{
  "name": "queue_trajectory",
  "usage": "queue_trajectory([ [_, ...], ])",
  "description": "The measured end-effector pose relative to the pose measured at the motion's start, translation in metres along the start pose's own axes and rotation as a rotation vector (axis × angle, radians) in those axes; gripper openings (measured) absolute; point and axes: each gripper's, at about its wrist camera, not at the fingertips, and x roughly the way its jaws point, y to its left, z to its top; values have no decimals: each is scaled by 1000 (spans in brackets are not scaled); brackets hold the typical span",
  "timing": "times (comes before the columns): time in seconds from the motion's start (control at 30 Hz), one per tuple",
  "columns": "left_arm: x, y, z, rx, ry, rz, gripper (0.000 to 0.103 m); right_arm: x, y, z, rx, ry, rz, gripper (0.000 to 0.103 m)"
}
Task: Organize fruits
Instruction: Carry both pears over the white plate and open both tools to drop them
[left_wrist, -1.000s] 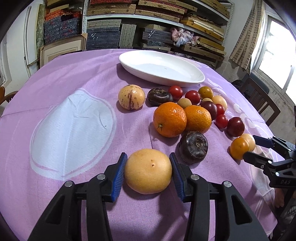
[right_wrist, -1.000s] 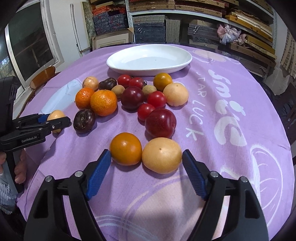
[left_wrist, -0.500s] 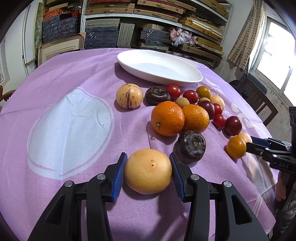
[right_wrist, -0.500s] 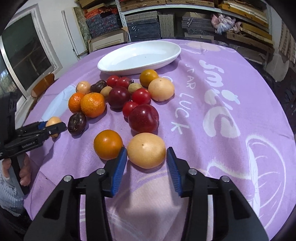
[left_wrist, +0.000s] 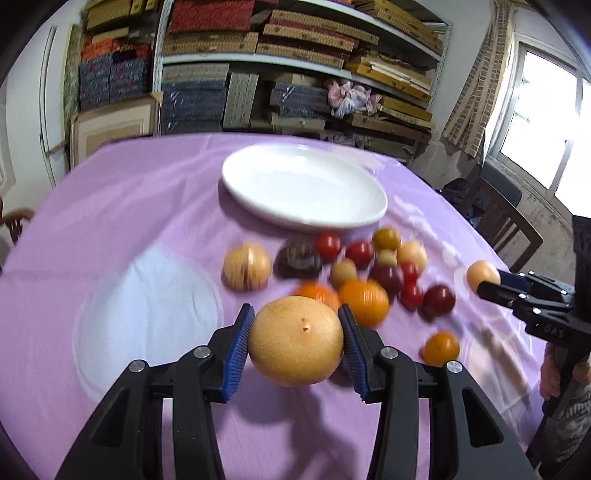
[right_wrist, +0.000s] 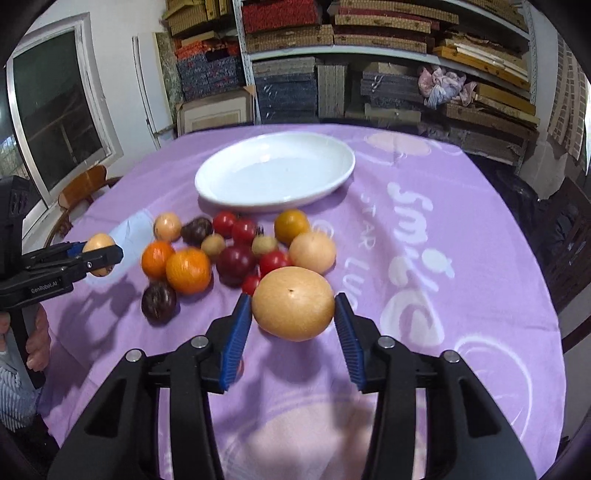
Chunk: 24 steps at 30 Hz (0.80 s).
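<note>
A round, tan, speckled pear (left_wrist: 295, 341) is clamped between the blue ribbed pads of the black left gripper (left_wrist: 295, 345) and is held clear of the purple tablecloth (left_wrist: 110, 221), over its own shadow. A second round tan pear (right_wrist: 293, 308) is gripped in the same way by the black right gripper (right_wrist: 291, 325), also above the cloth. Beyond both, a cluster of fruit is seen on the cloth: two oranges (right_wrist: 188, 270), red tomatoes (right_wrist: 273, 261), dark purple fruits (right_wrist: 159, 301) and small yellow ones. Behind the cluster, an oval white ceramic plate (right_wrist: 221, 184) is seen lying bare on the cloth.
</note>
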Motion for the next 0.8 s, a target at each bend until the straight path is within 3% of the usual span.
queue_trajectory([
  [0.17,37,-15,61,26,-2,-7,47,34,-7,64,2,-40,-17,45],
  [0.33,101,-22,93,26,73,24,47,95,-6,107,-8,-4,-49,45],
  [0.5,147,-16,102,3,138,45,47,149,-12,123,-2,71,-62,45],
  [0.67,162,-12,105,10,169,47,47,184,-18,125,13,132,-51,45],
  [0.8,157,-8,111,-19,153,54,63,190,-16,126,0,137,-58,46],
])
